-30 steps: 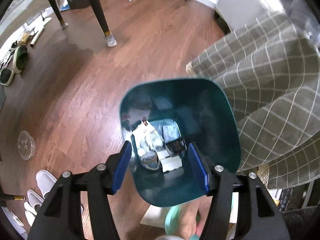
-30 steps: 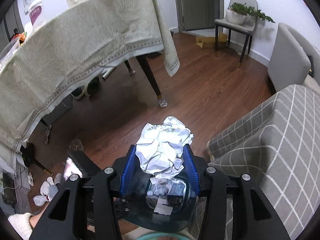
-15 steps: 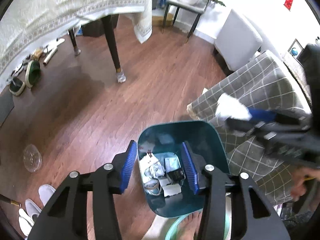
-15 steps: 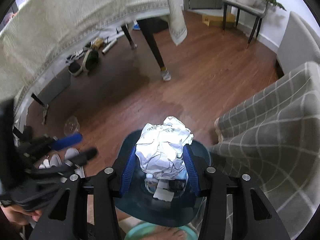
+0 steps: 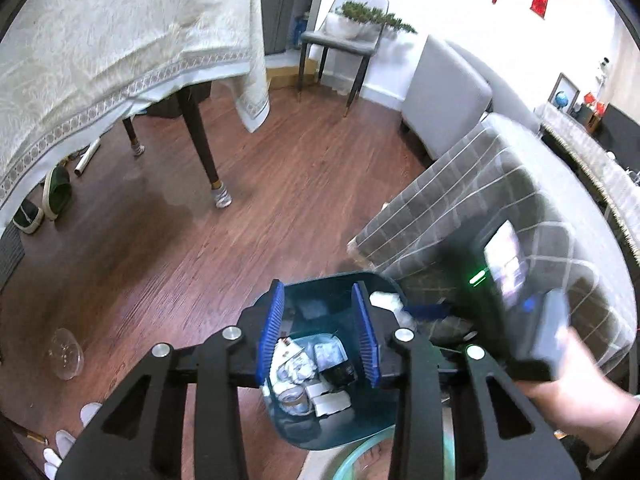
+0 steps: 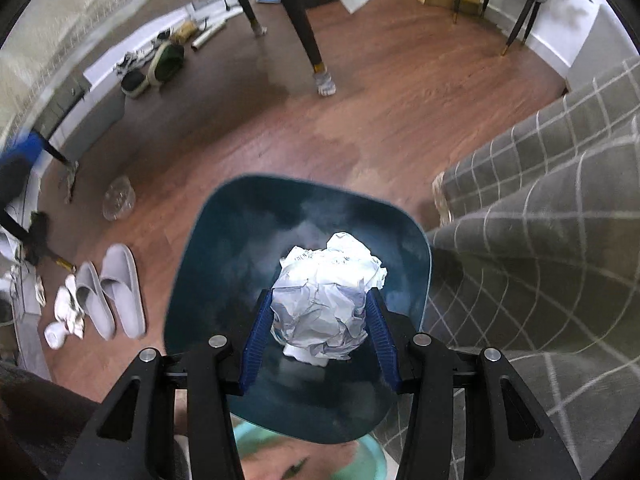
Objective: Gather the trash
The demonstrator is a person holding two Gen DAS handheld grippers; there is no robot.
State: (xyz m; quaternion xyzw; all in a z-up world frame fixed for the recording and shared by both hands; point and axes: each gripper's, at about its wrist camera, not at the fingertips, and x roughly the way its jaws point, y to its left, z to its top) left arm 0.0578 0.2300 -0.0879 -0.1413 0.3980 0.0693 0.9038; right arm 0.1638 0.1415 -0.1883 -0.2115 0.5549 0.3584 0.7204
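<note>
A dark teal trash bin (image 6: 224,256) stands on the wood floor beside a grey checked sofa. My right gripper (image 6: 318,332) is shut on a crumpled white paper ball (image 6: 326,304) and holds it over the bin's mouth. In the left wrist view the bin (image 5: 316,432) holds several bits of paper and wrappers (image 5: 308,372). My left gripper (image 5: 318,338) is open and empty above the bin. The right gripper (image 5: 424,314) shows blurred at the bin's right rim with the paper (image 5: 386,300).
A clear plastic cup (image 6: 118,198) lies on the floor left of the bin, also in the left wrist view (image 5: 66,352). Grey slippers (image 6: 116,288) lie at the left. A table with a cloth (image 5: 120,40) stands behind. The sofa (image 6: 540,220) is at the right.
My right gripper has carried the paper ball down over the bin's mouth. My left gripper has lifted and tilted up, and its jaws have narrowed.
</note>
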